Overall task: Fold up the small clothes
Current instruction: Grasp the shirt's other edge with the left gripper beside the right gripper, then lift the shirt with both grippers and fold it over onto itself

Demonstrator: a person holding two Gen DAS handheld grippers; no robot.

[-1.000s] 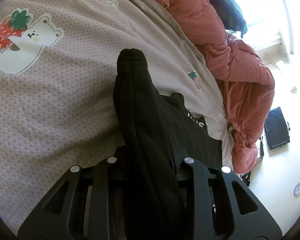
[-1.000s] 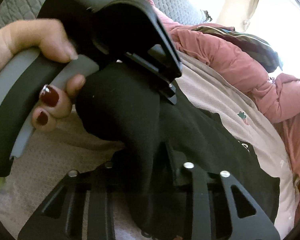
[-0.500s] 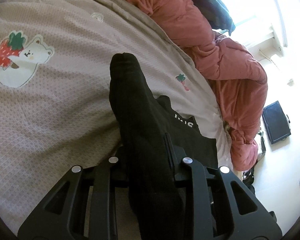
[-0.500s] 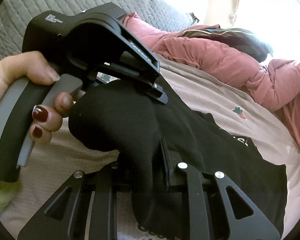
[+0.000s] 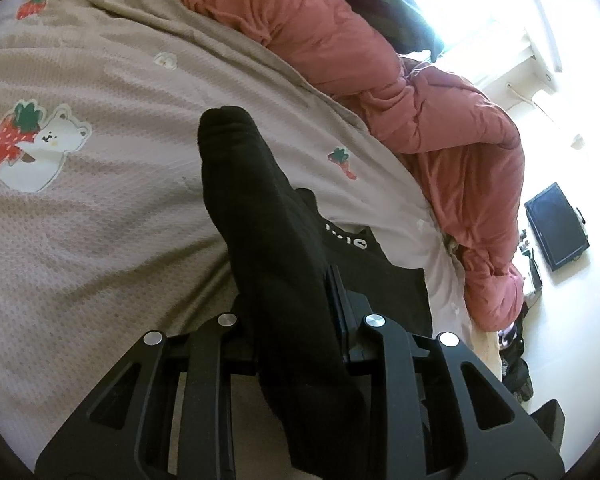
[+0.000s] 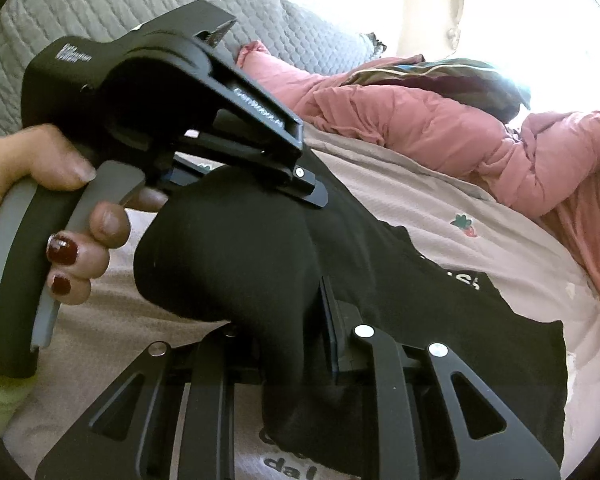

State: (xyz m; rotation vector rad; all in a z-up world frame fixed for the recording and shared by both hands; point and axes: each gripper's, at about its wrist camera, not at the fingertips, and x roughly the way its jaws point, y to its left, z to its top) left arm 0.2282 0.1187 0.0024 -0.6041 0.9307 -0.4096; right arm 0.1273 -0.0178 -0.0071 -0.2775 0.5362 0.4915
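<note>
A small black garment (image 5: pixel 276 240) with white lettering lies partly on the bed, one edge lifted. My left gripper (image 5: pixel 296 312) is shut on a bunched fold of it, which hangs forward over the jaws. My right gripper (image 6: pixel 292 320) is shut on another fold of the same black garment (image 6: pixel 420 304). In the right wrist view the left gripper's body (image 6: pixel 172 92) and the hand holding it sit just above the cloth, close to my right jaws. The fingertips of both grippers are hidden by fabric.
The beige bedsheet (image 5: pixel 100 208) has bear and strawberry prints. A pink duvet (image 5: pixel 420 112) is piled along the far side, with dark clothes on top. A grey quilted headboard (image 6: pixel 100 4) is at the back. The floor holds a black tablet (image 5: pixel 556 228).
Both grippers have stayed shut on the black garment and moved with it; the left view has shifted so more sheet and duvet show, and the left gripper sits higher in the right view.
</note>
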